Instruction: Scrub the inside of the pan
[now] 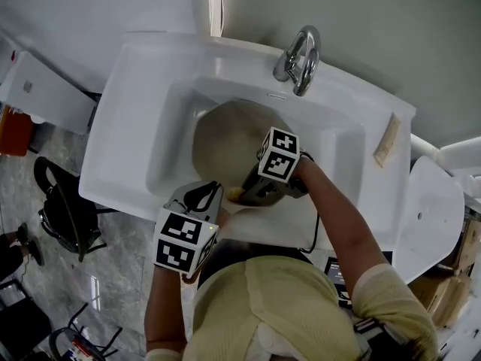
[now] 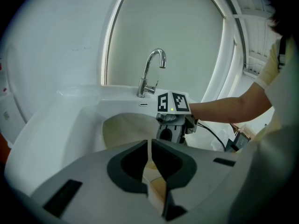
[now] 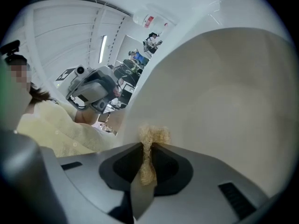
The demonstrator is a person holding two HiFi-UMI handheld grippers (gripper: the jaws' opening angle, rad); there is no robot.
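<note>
My left tongs (image 2: 149, 148) are squeezed tight on a thin pale edge. It looks like the rim of the pan (image 1: 225, 138), on the side nearest me, at about 6 o'clock. My right tongs (image 3: 147, 148) are squeezed tight too. They pinch a tan, scratchy scrubber (image 3: 153, 135). Its fluffy end sticks out past the tips and touches the pale inside of the pan. From above, my right tongs reach into the pan at about 5 o'clock, just beside my left tongs. The pan sits in the bowl of the white sink (image 1: 135, 126). It is tipped up, so its creamy inside faces me. The shiny tap (image 1: 299, 59) stands on the back of the sink, at about 1 o'clock from the pan. A small pale strip (image 1: 388, 141) lies on the sink's rim at 3 o'clock, well apart from the pan. I cannot tell what it is. Down on the grey floor, at 9 o'clock from the sink, there is a black bag (image 1: 64, 209).
</note>
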